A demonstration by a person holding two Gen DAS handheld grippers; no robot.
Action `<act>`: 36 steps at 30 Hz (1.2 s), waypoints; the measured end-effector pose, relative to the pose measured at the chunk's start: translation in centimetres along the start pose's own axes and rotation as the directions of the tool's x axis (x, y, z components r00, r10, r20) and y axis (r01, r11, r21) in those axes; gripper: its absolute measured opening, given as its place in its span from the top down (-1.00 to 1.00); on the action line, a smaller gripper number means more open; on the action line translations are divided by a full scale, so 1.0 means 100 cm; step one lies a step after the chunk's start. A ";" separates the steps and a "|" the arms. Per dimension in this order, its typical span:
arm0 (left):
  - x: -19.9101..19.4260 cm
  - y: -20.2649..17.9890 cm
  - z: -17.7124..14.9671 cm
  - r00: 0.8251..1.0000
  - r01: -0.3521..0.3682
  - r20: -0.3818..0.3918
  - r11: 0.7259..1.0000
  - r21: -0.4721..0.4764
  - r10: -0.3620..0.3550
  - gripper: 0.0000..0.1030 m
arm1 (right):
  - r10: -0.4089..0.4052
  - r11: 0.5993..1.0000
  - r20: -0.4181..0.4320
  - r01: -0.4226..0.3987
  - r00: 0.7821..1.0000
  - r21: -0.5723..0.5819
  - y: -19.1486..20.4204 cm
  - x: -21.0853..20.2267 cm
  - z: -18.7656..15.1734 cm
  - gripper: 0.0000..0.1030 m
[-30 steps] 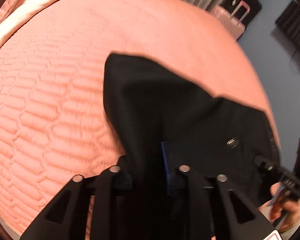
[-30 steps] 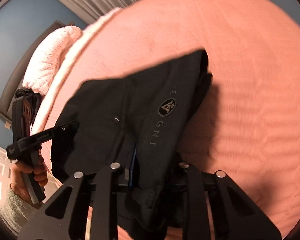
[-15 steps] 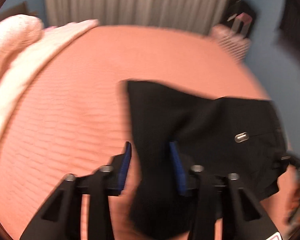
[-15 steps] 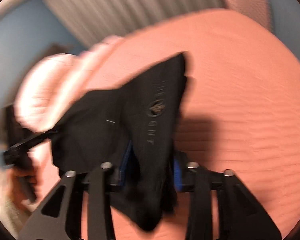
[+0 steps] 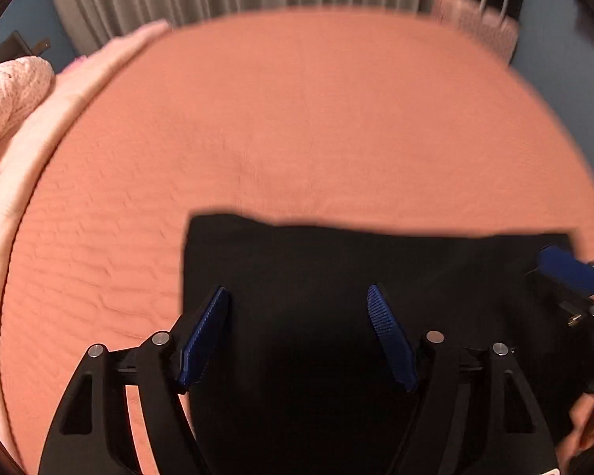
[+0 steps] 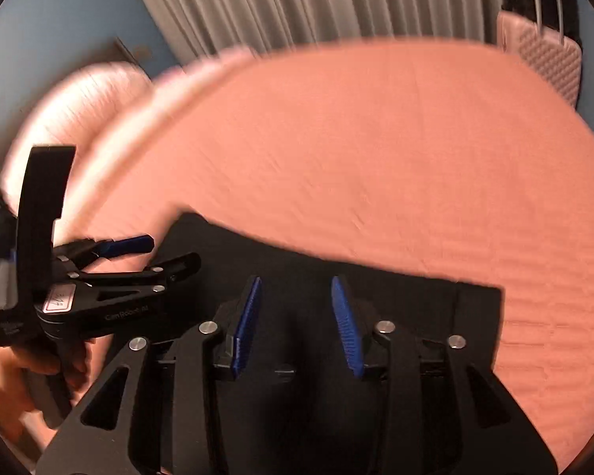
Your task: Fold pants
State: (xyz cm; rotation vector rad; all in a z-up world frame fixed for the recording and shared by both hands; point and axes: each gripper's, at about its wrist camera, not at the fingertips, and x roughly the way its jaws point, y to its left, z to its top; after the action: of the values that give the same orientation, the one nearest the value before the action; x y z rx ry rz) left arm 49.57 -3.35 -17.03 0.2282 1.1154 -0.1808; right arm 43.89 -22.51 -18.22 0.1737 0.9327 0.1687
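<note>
The black pants (image 5: 336,269) lie folded flat on the salmon bedspread (image 5: 297,118), a dark rectangle at the near edge; they also show in the right wrist view (image 6: 396,297). My left gripper (image 5: 297,297) is open and empty, hovering over the left part of the pants. My right gripper (image 6: 297,289) is open and empty over the right part. The left gripper also shows at the left of the right wrist view (image 6: 130,253). The right gripper's blue pad shows at the right edge of the left wrist view (image 5: 566,269).
Pale pink pillows (image 5: 8,95) lie at the bed's left end. Grey curtains (image 6: 316,0) hang behind the bed. A pink suitcase (image 6: 542,51) stands at the far right corner.
Both grippers have opened and let go of the pants. The pants dropped from a lifted, draped shape to a flat fold on the bed. Both grippers pulled back and tilted up.
</note>
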 end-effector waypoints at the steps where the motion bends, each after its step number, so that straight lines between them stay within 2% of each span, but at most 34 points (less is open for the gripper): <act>1: 0.008 0.008 -0.003 0.999 0.012 0.035 1.000 -0.013 -0.012 -0.86 | -0.007 1.000 -0.022 0.007 1.000 -0.004 -0.014 0.015 -0.008 0.66; 2: 0.009 0.018 -0.004 0.998 0.026 0.061 0.998 -0.052 -0.023 -0.90 | 0.049 0.998 -0.007 -0.049 0.999 0.045 -0.034 0.015 -0.014 0.95; 3: 0.011 0.031 -0.001 0.997 0.067 0.049 0.992 -0.110 -0.062 -0.86 | 0.089 0.988 0.013 -0.090 0.996 0.124 -0.052 0.009 -0.016 1.00; 4: 0.008 0.039 0.002 0.997 0.052 0.056 0.988 -0.145 -0.044 -0.66 | 0.073 0.977 0.027 -0.077 0.997 0.200 -0.068 -0.002 -0.018 1.00; 5: 0.000 0.045 0.005 0.997 0.011 0.082 0.986 -0.163 0.003 -0.58 | 0.030 0.973 0.063 -0.044 0.998 0.228 -0.070 -0.017 -0.015 0.90; 7: -0.011 0.051 0.013 0.989 0.014 0.149 0.983 -0.184 0.013 -0.59 | 0.052 0.979 0.103 -0.071 0.993 0.189 -0.061 -0.030 -0.011 0.89; 8: -0.008 0.051 0.017 0.989 0.029 0.147 0.983 -0.182 -0.002 -0.61 | 0.091 0.981 0.104 -0.107 0.990 0.161 -0.051 -0.030 -0.008 0.89; 9: 0.006 0.045 0.021 0.995 -0.002 0.095 0.988 -0.155 0.016 -0.61 | 0.127 0.984 0.088 -0.137 0.988 0.115 -0.037 -0.024 -0.007 0.94; 10: 0.020 0.039 0.023 0.998 -0.054 0.031 0.992 -0.115 0.058 -0.66 | 0.100 0.992 0.042 -0.103 0.994 0.075 -0.029 -0.012 -0.008 0.94; 11: 0.029 0.037 0.021 0.997 -0.075 0.003 0.993 -0.086 0.076 -0.67 | 0.022 0.999 -0.023 -0.021 0.999 0.042 -0.027 0.003 -0.012 1.00; 13: 0.014 0.046 0.012 0.997 -0.056 0.053 0.990 -0.131 0.064 -0.62 | 0.071 0.992 0.015 -0.072 0.997 0.106 -0.046 -0.001 -0.022 1.00; 15: -0.008 0.058 -0.001 0.991 -0.072 0.099 0.986 -0.148 0.088 -0.59 | -0.022 0.985 0.050 0.013 0.998 0.174 -0.064 -0.030 -0.030 0.96; 16: -0.020 0.056 -0.007 0.986 -0.087 0.134 0.988 -0.126 0.104 -0.60 | -0.057 0.983 0.076 0.042 0.996 0.178 -0.072 -0.050 -0.037 0.85; 19: -0.049 0.056 -0.038 0.968 -0.170 0.181 0.984 -0.052 0.176 -0.62 | -0.081 0.983 0.098 0.063 0.992 0.175 -0.083 -0.088 -0.060 0.85; 22: -0.066 0.042 -0.052 0.950 -0.241 0.211 0.970 0.025 0.231 -0.63 | -0.104 0.985 0.101 0.089 0.989 0.145 -0.067 -0.110 -0.075 0.85; 24: -0.076 0.030 -0.069 0.933 -0.293 0.235 0.955 0.050 0.274 -0.64 | -0.128 0.989 0.117 0.119 0.985 0.085 -0.042 -0.117 -0.081 0.85; 25: -0.081 0.025 -0.076 0.931 -0.294 0.241 0.954 0.053 0.273 -0.64 | -0.115 0.992 0.129 0.106 0.985 0.070 -0.034 -0.120 -0.084 0.85; 27: -0.091 0.012 -0.083 0.944 -0.252 0.233 0.967 0.047 0.235 -0.65 | -0.080 0.997 0.139 0.081 0.987 0.001 0.004 -0.117 -0.091 0.85; 29: -0.089 0.002 -0.088 0.957 -0.211 0.214 0.976 0.051 0.196 -0.65 | -0.055 0.997 0.119 0.061 0.991 -0.045 0.026 -0.102 -0.096 0.77; 30: -0.088 -0.004 -0.091 0.960 -0.212 0.201 0.976 0.057 0.197 -0.65 | -0.056 0.997 0.066 0.060 0.996 -0.050 0.029 -0.085 -0.099 0.65; 32: -0.084 -0.009 -0.095 0.965 -0.204 0.183 0.977 0.062 0.190 -0.65 | -0.103 0.994 -0.027 0.102 0.994 -0.037 0.025 -0.058 -0.104 0.60; 35: -0.081 -0.012 -0.099 0.972 -0.183 0.162 0.982 0.057 0.172 -0.65 | -0.068 0.997 0.003 0.068 0.998 0.032 0.013 -0.073 -0.107 0.60; 36: -0.080 -0.011 -0.100 0.972 -0.181 0.159 0.982 0.053 0.171 -0.65 | -0.058 0.997 0.028 0.057 0.998 0.047 0.010 -0.082 -0.106 0.44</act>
State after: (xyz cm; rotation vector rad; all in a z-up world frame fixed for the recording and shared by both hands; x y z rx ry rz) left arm 37.22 -1.43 -14.05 0.3657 0.9308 -0.0761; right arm 30.43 -22.58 -17.78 0.1913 0.9123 0.0915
